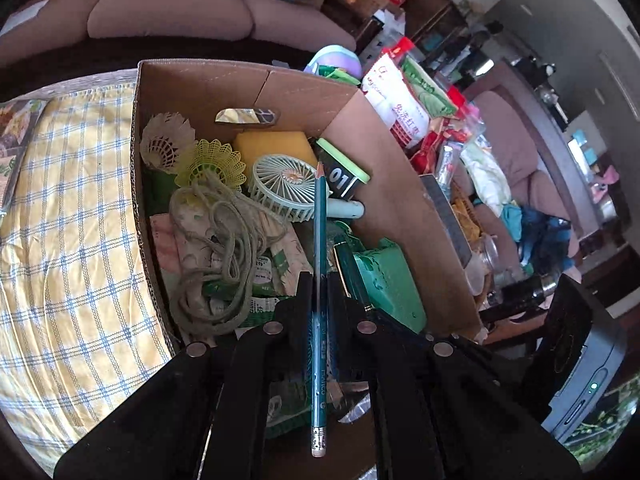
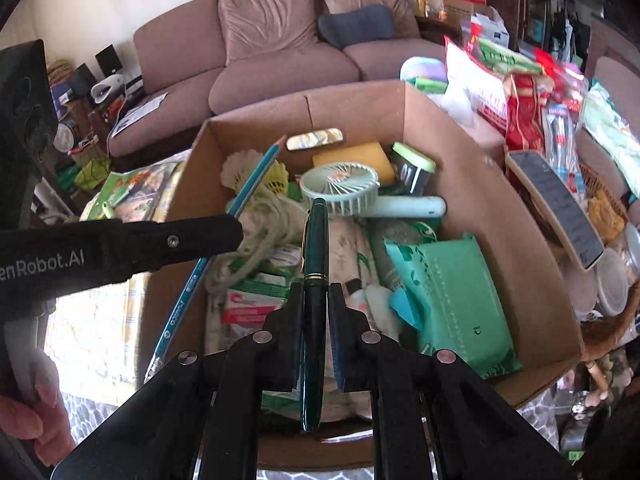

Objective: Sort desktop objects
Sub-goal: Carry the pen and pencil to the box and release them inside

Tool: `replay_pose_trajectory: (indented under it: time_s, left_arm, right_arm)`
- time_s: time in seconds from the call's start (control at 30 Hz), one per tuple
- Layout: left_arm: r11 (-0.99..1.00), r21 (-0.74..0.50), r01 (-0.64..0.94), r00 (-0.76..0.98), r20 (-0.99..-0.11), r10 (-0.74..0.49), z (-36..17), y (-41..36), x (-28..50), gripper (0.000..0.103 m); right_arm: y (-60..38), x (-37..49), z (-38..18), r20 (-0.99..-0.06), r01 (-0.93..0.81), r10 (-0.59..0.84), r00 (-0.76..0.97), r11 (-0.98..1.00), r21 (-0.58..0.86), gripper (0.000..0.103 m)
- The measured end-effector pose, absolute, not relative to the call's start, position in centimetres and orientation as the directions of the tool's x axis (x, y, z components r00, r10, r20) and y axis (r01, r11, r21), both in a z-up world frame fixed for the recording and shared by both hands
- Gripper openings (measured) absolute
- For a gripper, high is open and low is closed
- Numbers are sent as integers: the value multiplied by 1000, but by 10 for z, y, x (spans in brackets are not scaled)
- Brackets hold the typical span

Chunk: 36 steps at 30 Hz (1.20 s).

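Observation:
My left gripper [image 1: 320, 280] is shut on a teal pencil [image 1: 319, 264], tip forward, held over an open cardboard box [image 1: 400, 184]. It also shows in the right wrist view [image 2: 236, 228] at the left, with the pencil [image 2: 256, 176] slanting above the box's left side. My right gripper [image 2: 316, 288] is shut on a dark green fountain pen [image 2: 315, 264], held over the same box [image 2: 500, 216]. The box holds a mint hand fan [image 2: 344, 188], a yellow sponge [image 2: 356, 156], shuttlecocks [image 1: 168, 140], a tangled cord [image 1: 224, 248] and a green wipes pack [image 2: 452, 300].
A yellow checked cloth [image 1: 72, 240] covers the table left of the box. Snack packets [image 1: 404, 100] and a phone [image 2: 556, 208] crowd the right side. A brown sofa [image 2: 280, 48] stands behind. A grey device [image 1: 580, 380] sits at the lower right.

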<state>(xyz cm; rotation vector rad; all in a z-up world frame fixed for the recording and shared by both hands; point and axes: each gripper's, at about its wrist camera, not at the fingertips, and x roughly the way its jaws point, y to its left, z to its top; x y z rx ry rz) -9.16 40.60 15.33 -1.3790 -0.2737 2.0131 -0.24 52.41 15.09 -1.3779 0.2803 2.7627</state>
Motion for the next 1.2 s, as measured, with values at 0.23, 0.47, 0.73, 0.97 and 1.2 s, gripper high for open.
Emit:
replay_pose_trajectory:
  time_s: [0.23,0.47,0.73,0.97,1.2]
  left_arm:
    - [-777,-504,-377,-265,-745,612,145,403,-108,6]
    - [-818,-466,-337,-335,-753,567,149,398,-139,6]
    - [-843,-450,-295,-354,-768,533,141,394,-161,9]
    - [-852,-438,-288,-377,-766,521,149,373,-167,27]
    - [-864,-382,-328,-409,-767,495,168,356,-152,62]
  right_arm:
    - [529,-25,146,-804,-84,-73,-589,-985,151,11]
    - [531,-62,152,-815,-81,-132,-565,-973,214,11]
    - [527,-106,143,-827,-87,-211,-521,-951,297,11]
    - [526,-121,131,-833,-121,-270,-483,-922,369,15]
    - [534,-99,157,-829,-150,-191,-525,-939,311,25]
